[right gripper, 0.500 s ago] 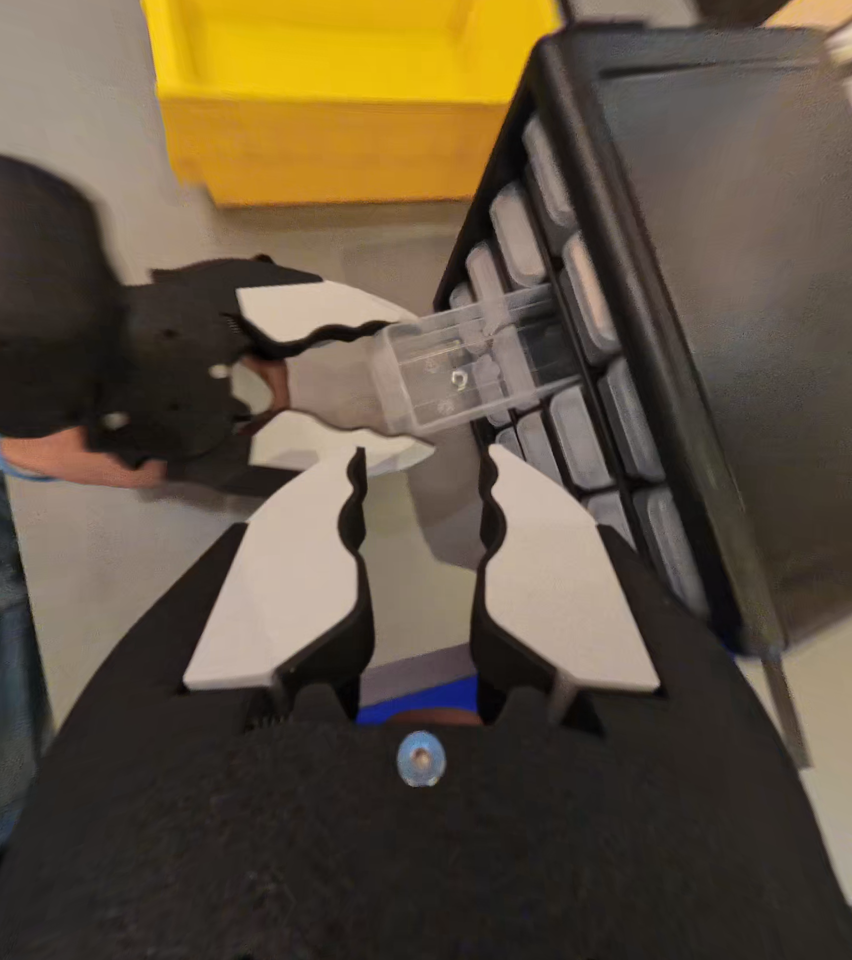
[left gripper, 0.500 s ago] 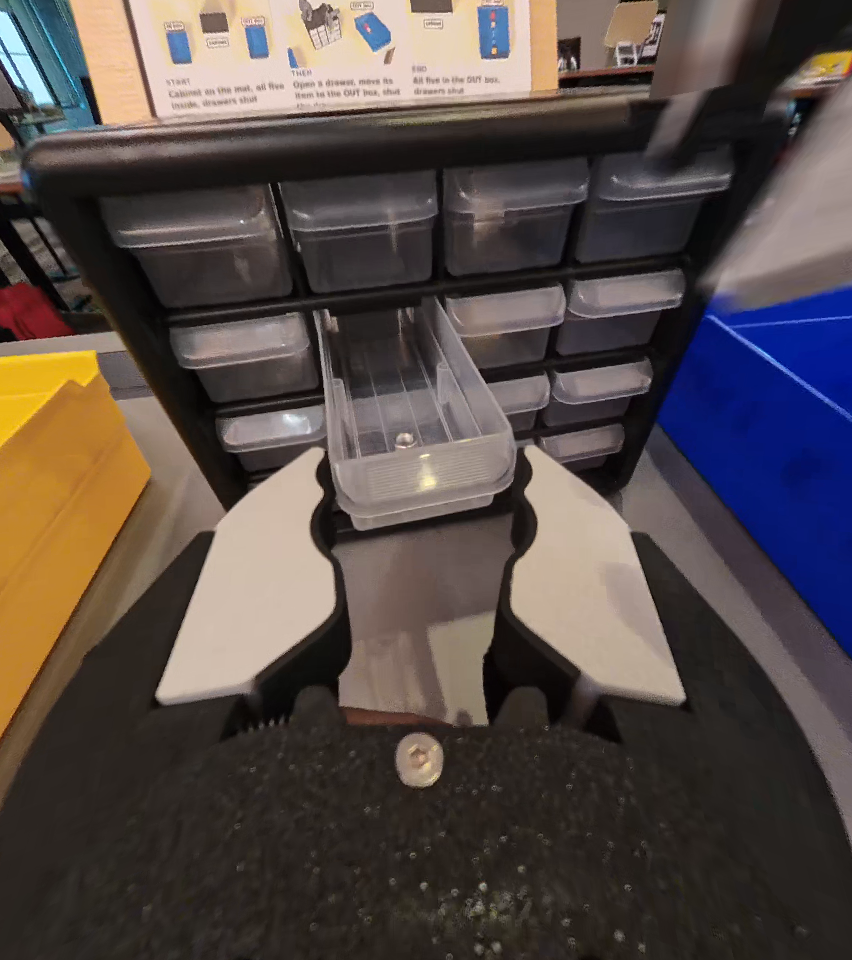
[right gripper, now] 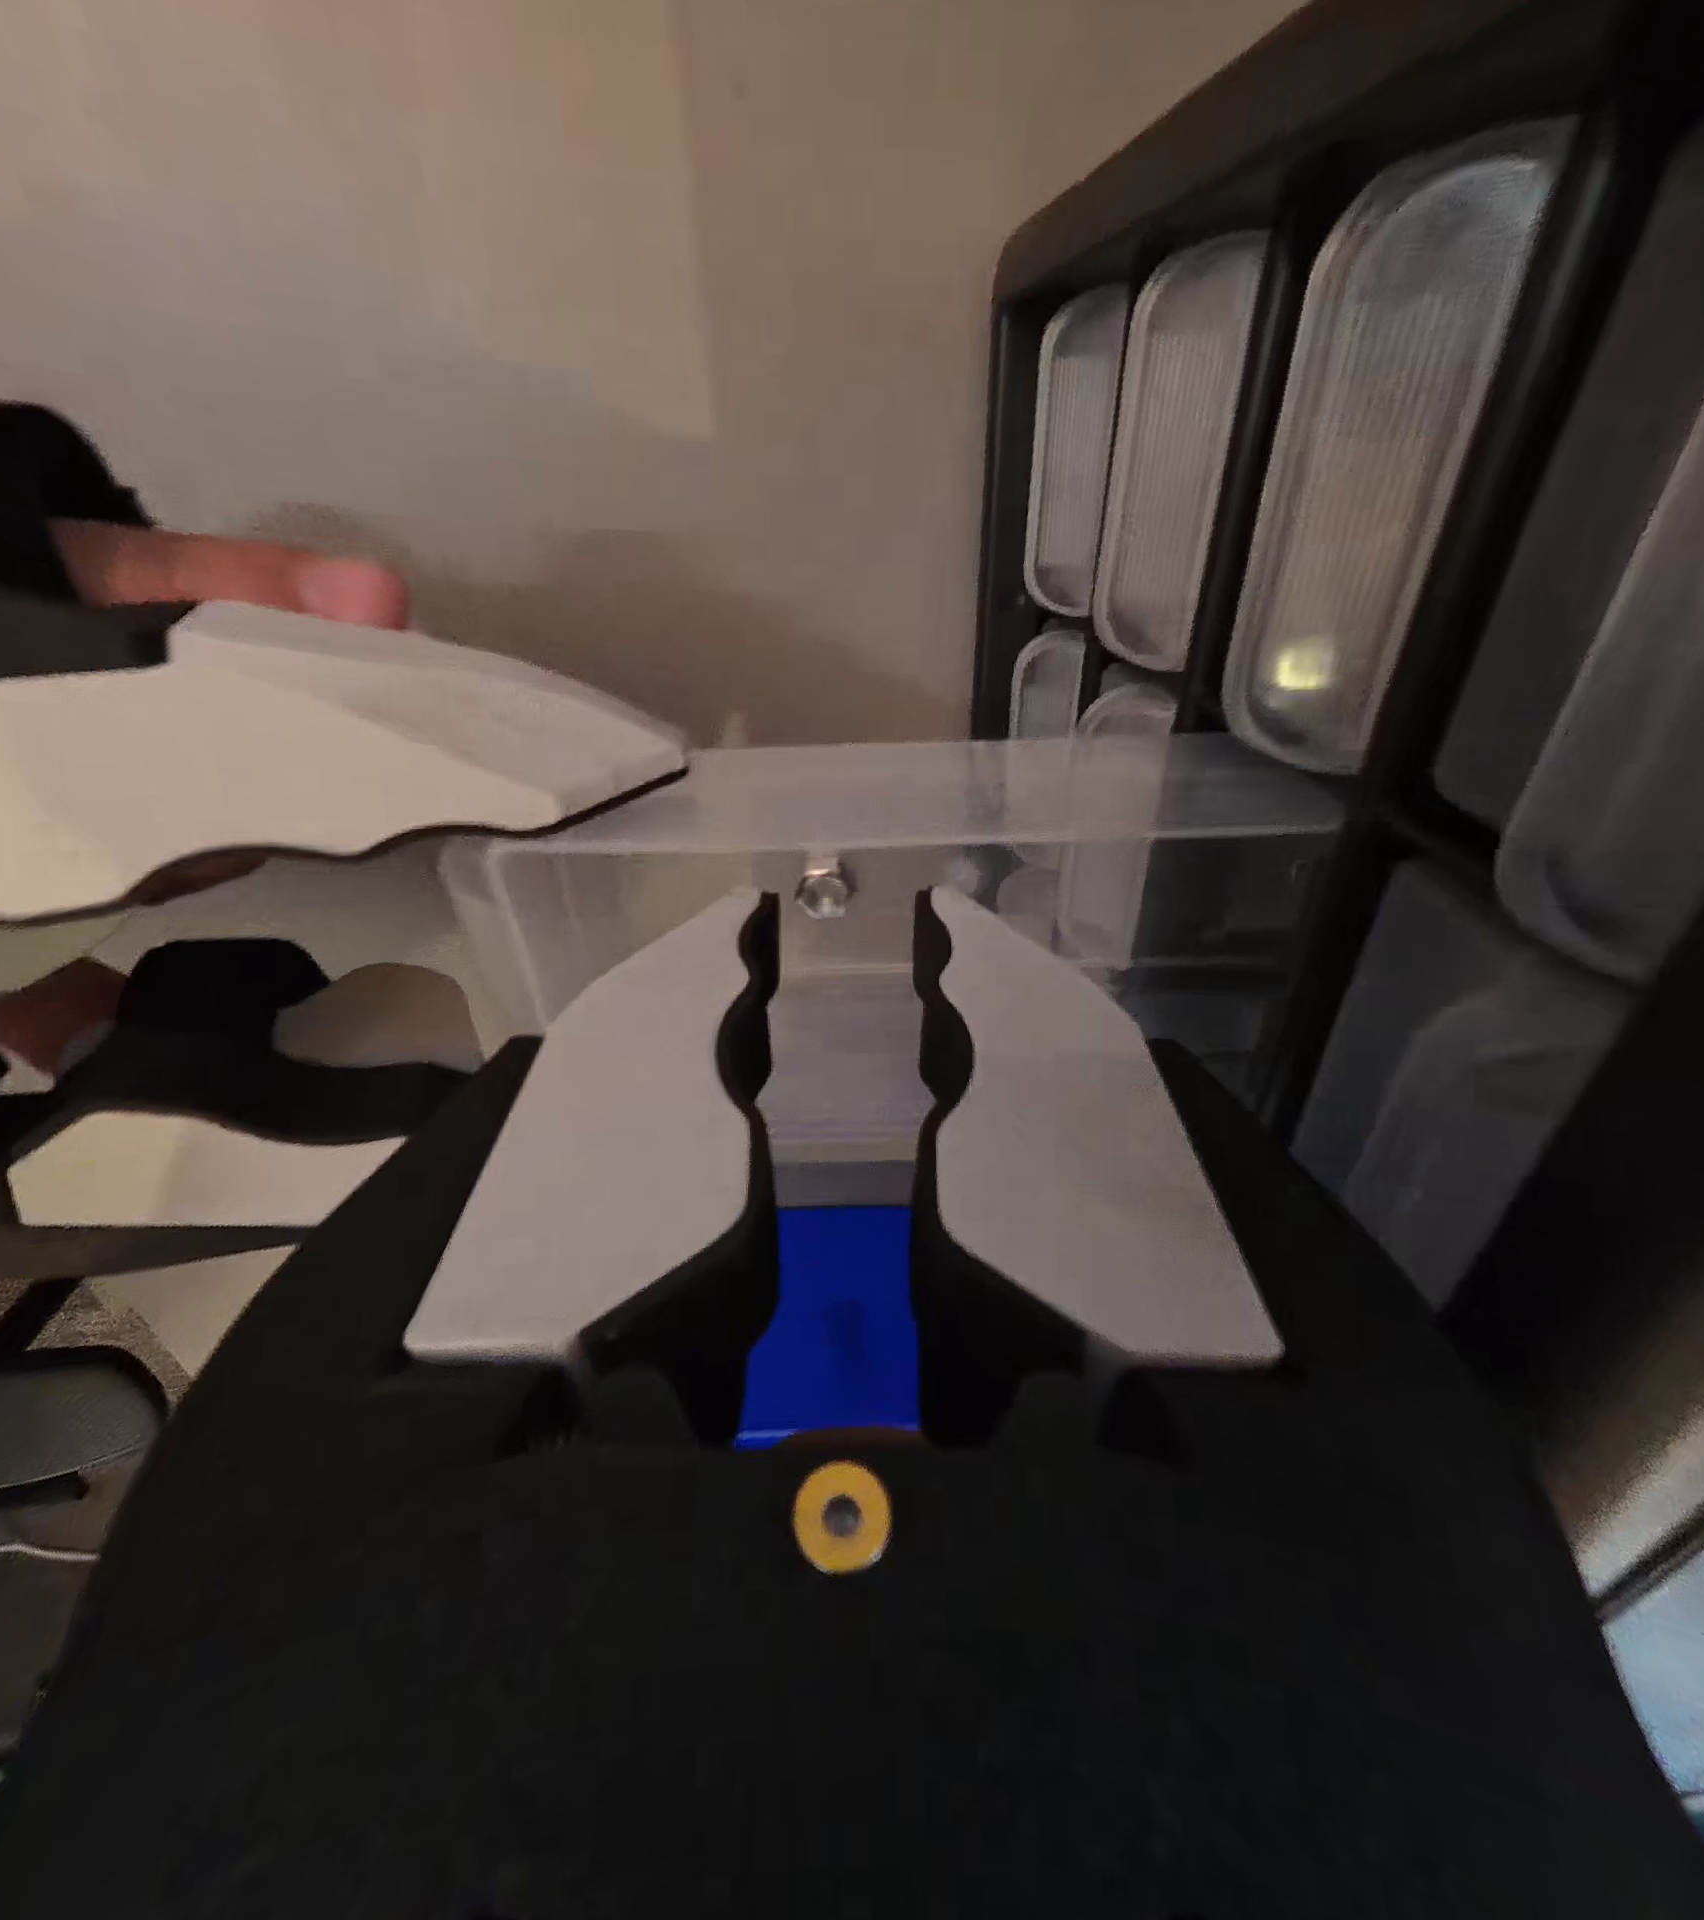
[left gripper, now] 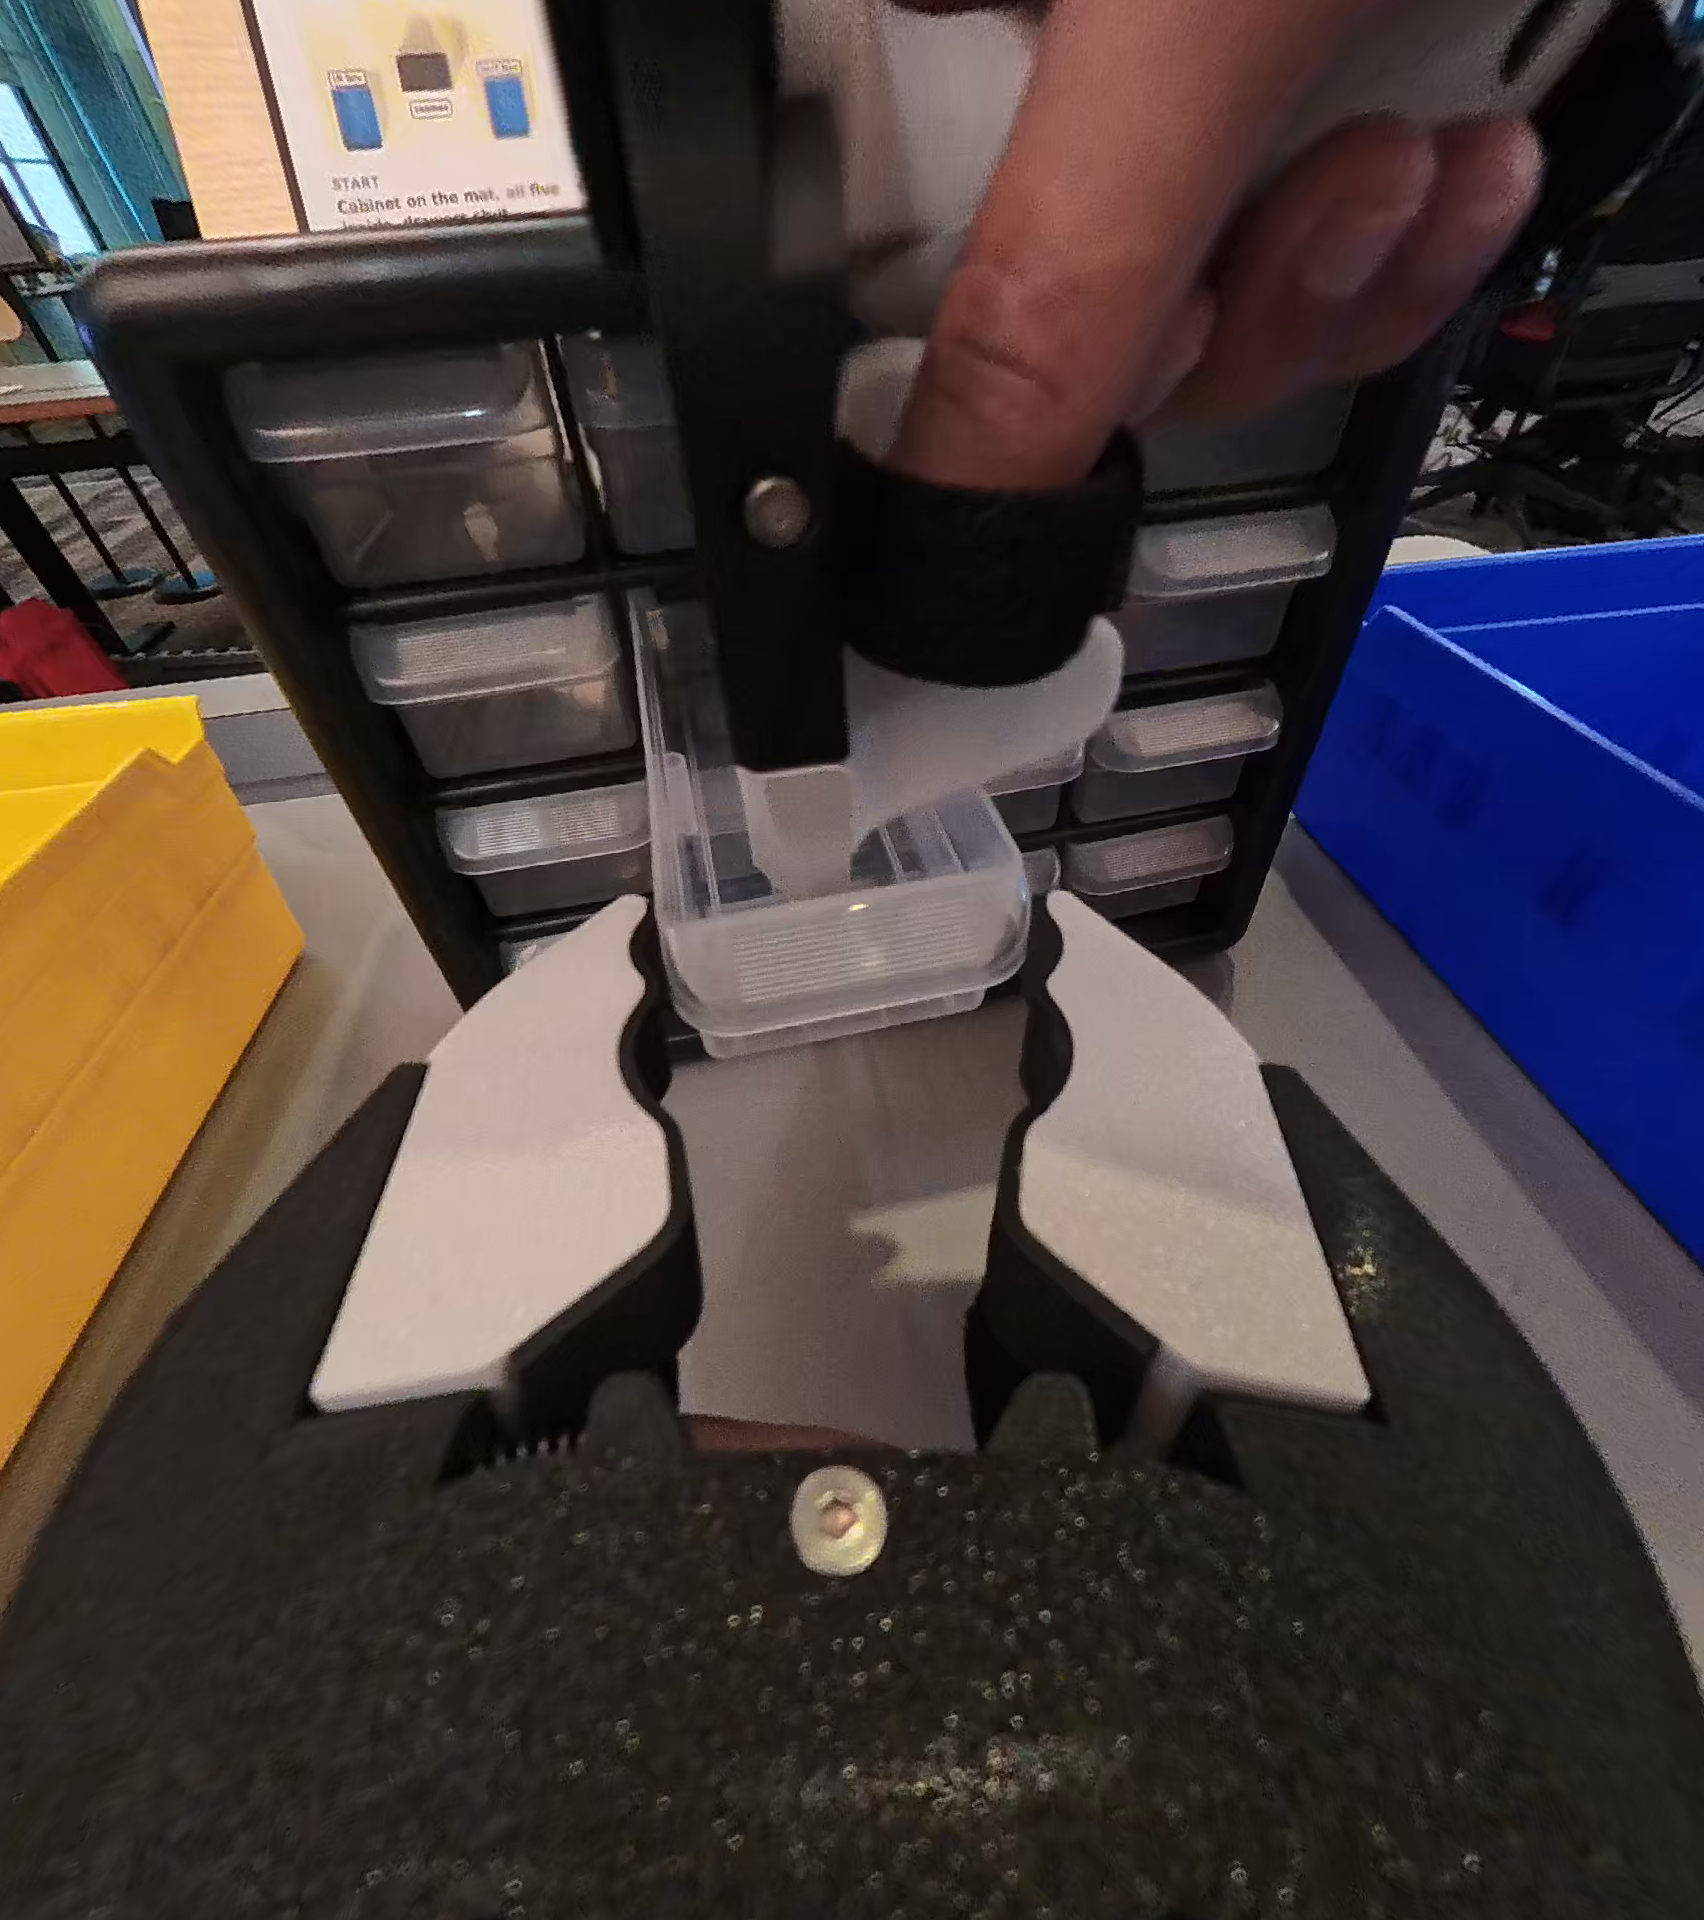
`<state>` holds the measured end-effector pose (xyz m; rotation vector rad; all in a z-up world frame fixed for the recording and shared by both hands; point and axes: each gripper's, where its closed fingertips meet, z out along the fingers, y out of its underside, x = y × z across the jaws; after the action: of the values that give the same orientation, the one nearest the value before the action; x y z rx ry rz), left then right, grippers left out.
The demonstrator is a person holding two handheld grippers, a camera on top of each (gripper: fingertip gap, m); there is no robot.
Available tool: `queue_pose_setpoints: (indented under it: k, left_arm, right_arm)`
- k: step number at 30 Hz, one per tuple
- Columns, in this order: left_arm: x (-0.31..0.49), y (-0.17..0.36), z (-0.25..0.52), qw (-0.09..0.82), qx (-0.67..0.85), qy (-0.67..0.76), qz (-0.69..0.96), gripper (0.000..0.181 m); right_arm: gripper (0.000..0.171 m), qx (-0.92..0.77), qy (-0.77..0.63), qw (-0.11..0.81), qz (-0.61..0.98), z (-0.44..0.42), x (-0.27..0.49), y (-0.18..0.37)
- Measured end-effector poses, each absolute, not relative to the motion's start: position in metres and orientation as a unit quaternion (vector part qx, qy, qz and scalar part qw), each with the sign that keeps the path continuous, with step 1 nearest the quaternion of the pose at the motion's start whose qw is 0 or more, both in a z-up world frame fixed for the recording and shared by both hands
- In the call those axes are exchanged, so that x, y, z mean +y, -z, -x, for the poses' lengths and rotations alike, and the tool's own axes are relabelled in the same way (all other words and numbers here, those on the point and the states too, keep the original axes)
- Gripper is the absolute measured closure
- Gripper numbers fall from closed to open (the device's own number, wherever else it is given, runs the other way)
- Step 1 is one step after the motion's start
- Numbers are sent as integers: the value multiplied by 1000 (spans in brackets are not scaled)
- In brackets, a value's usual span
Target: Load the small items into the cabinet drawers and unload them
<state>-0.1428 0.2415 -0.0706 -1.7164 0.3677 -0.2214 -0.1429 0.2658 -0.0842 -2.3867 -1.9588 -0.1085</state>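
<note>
The black cabinet of clear drawers stands on the grey mat. One clear drawer in the second row is pulled out. My left gripper is open, its tips on either side of the drawer's front. My right gripper reaches down into the drawer from above, held by a hand. In the right wrist view my right gripper is open with a narrow gap, and a small metal nut lies between its tips on the drawer floor. The nut is hidden in the left wrist view.
A yellow bin stands left of the cabinet and a blue bin right of it. A poster hangs behind. One white finger of the left gripper shows at the drawer's front. Closed drawers fill the cabinet. Only a small space, under 4 cm, lies between the two pairs of fingers. From either gripper's tips it is about 12 cm to the black cabinet.
My right gripper has come down from beside the cabinet into the open drawer and its jaws have narrowed around the nut. My left gripper has stayed at the drawer's front.
</note>
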Motion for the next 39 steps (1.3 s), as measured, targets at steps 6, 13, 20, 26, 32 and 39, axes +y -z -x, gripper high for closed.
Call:
queue_pose_setpoints:
  k: [6, 13, 20, 26, 32, 39]
  left_arm:
    - [240, 71, 142, 634, 164, 93, 750, 116]
    - [240, 72, 143, 635, 167, 94, 749, 116]
    - [252, 68, 143, 623, 172, 101, 757, 116]
    - [272, 64, 138, 615, 167, 96, 765, 116]
    - [299, 63, 135, 596, 158, 100, 781, 115]
    - [290, 68, 136, 590, 173, 114, 780, 114]
  right_arm:
    - [160, -641, 60, 8, 765, 142, 265, 86]
    - [161, -634, 20, 104, 766, 126, 243, 15]
    - [161, -417, 38, 118, 900, -80, 203, 18]
    - [160, -301, 44, -49, 951, -176, 167, 166]
    - [160, -293, 44, -50, 954, -176, 177, 183]
    - [160, -287, 31, -41, 957, -174, 179, 193]
